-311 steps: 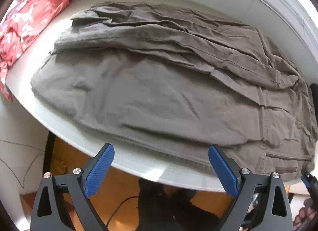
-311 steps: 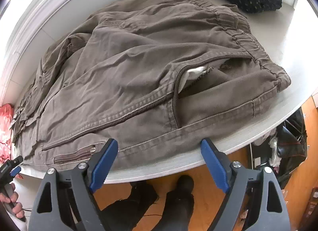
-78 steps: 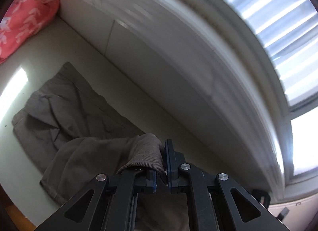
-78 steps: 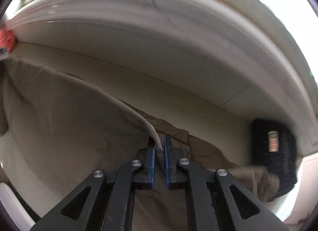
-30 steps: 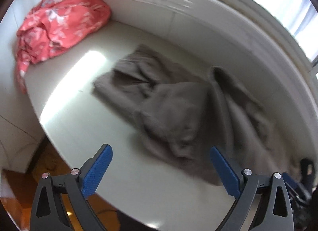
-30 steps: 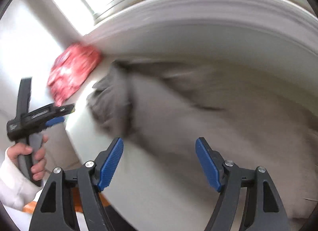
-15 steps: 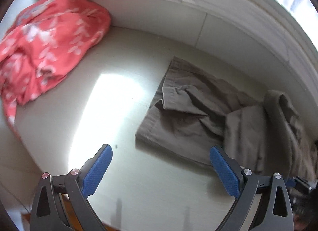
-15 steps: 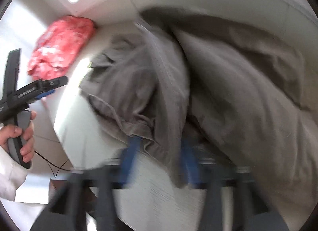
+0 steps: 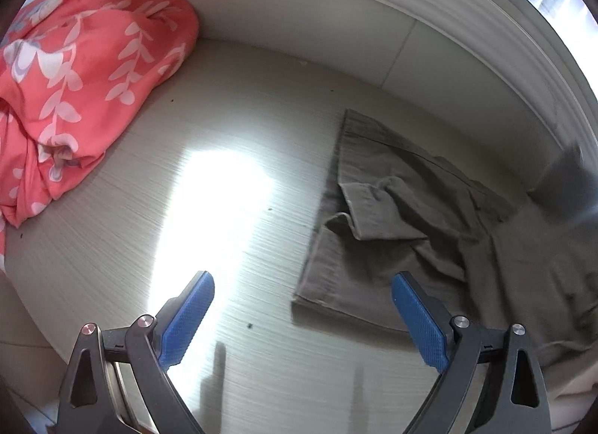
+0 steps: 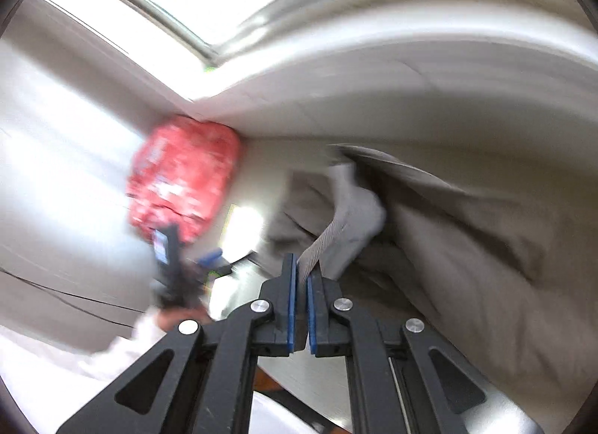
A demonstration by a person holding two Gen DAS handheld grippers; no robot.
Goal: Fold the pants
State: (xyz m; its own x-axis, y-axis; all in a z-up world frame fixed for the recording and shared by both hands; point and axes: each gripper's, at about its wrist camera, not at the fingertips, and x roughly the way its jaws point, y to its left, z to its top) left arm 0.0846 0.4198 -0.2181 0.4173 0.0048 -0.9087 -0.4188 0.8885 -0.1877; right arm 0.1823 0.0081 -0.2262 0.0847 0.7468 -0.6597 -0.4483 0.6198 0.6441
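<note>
My left gripper (image 9: 302, 316) hangs with its blue pads (image 9: 188, 316) spread wide and nothing between them, tilted down over the pale ledge (image 9: 224, 105), where a bright patch of sunlight falls just ahead of the left pad. The pants (image 9: 403, 217) lie on that ledge to the right of the open jaws, grey-brown and rumpled, with the leg ends nearest me: one hem edge runs flat along the surface close to my right pad, and a flap of cloth is folded back over itself above it. Further right the fabric bunches up and rises out of the left wrist view, too blurred there to tell how it lies. A coral-pink cloth with white leaf print (image 9: 78, 71) is heaped in the far left corner against the wall, well apart from the pants. My right gripper (image 10: 302, 286) is clamped tight on a strip of the pants (image 10: 467, 247): a ribbed edge of the fabric runs up from between the closed pads, and the cloth hangs from it in a big loose drape that fills the right side of that view, down to the ledge. That view is smeared, but I can make out the pink cloth (image 10: 183, 176) beyond, and in front of it my left hand (image 10: 175, 316) in a white sleeve around the other tool's handle
</note>
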